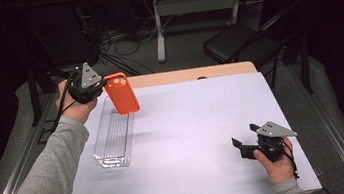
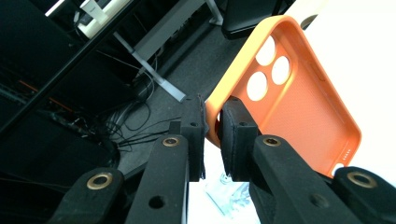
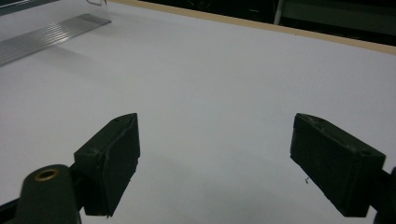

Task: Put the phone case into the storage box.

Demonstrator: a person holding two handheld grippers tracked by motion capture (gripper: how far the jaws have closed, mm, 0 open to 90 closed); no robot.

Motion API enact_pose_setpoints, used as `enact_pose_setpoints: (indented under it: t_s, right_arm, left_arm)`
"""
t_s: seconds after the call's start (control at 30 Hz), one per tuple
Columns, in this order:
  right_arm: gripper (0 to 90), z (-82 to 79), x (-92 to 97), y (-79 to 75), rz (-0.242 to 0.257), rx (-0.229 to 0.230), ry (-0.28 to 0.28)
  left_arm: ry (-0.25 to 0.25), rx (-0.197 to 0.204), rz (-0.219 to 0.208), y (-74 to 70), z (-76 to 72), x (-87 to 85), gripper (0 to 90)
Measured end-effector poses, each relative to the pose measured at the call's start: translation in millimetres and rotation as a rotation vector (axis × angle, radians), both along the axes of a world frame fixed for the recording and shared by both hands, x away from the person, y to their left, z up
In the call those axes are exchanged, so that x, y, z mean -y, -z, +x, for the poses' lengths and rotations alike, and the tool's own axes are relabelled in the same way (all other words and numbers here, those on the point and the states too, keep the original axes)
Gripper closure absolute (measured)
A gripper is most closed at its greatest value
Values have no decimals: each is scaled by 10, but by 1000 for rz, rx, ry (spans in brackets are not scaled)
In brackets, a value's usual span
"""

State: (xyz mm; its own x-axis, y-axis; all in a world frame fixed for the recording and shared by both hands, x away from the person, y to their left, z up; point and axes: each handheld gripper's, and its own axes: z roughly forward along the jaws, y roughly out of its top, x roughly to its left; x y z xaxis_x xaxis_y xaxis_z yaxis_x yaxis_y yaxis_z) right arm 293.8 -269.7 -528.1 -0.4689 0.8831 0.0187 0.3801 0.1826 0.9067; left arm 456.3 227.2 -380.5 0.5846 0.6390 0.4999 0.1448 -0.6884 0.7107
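My left jaws pinch the rim of an orange phone case (image 2: 299, 107) at its camera-hole end, while my right jaws stand spread wide with nothing between them above the white table (image 1: 196, 139). From the high view, my left gripper (image 1: 99, 88) holds the case up off the table, over the far end of a clear ribbed plastic tray (image 1: 114, 135) that lies near the table's left edge. My right gripper (image 1: 246, 141) sits low at the near right corner, well apart from both case and tray.

In the left gripper view the case shows its inner face, with three round camera openings near the pinched corner. A small embossed mark sits at the case's lower edge, but it is too small to read; no other brand or lettering can be made out. The case's bottom corner is cut off behind my own jaw, and only a blurred scrap of the tray shows between the jaws below.

In the right gripper view (image 3: 215, 163) the tray is cut off at the top left corner. Beyond the table, a dark folding chair (image 1: 233, 43), desk legs and a tangle of floor cables (image 1: 117, 38) fade into shadow.
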Motion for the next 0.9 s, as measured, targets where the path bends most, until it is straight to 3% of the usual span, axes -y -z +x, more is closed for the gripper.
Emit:
enact_pose_setpoints:
  t_s: [0.4,0.9]
  right_arm:
    - [157,5,-14,5,0,0,-1]
    - [159,9,-13,18,1,-4,1]
  left_arm:
    - [15,55,46,9,102,-114,809]
    - [0,80,108,88,216,-169,810]
